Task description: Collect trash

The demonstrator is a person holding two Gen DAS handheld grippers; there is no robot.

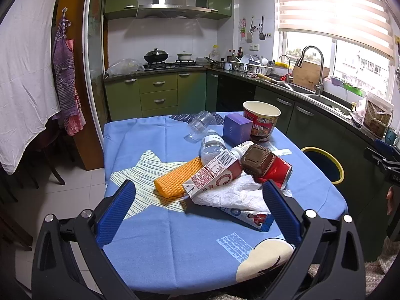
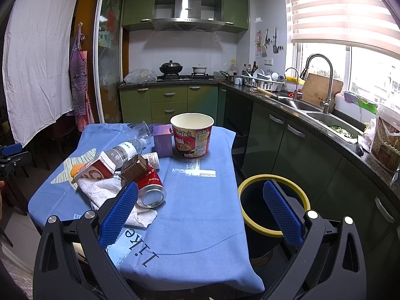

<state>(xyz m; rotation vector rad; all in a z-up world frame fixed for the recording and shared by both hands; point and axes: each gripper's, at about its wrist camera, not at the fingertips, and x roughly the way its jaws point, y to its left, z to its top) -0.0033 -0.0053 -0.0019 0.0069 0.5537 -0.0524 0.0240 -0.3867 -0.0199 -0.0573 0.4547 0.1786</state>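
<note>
Trash lies piled on the blue tablecloth (image 1: pixel 175 237): an orange foam net (image 1: pixel 177 180), a red-and-white carton (image 1: pixel 212 173), a white paper towel (image 1: pixel 235 195), a brown plastic box (image 1: pixel 257 160), a red can (image 2: pixel 150 187), a clear bottle (image 1: pixel 212 146), a clear cup (image 1: pixel 200 125), a purple box (image 1: pixel 236 127) and a noodle bowl (image 2: pixel 192 135). My left gripper (image 1: pixel 198 195) stands open in front of the pile, nothing between its fingers. My right gripper (image 2: pixel 200 197) is open too, over the table's right edge beside the dark bin with a yellow rim (image 2: pixel 273 202).
A flat snack wrapper (image 1: pixel 252 218) lies under the towel. Green kitchen cabinets (image 2: pixel 300 155) and a counter with a sink (image 2: pixel 325 120) run along the right, close behind the bin. A white sheet (image 1: pixel 25 75) hangs at the left, with chairs below it.
</note>
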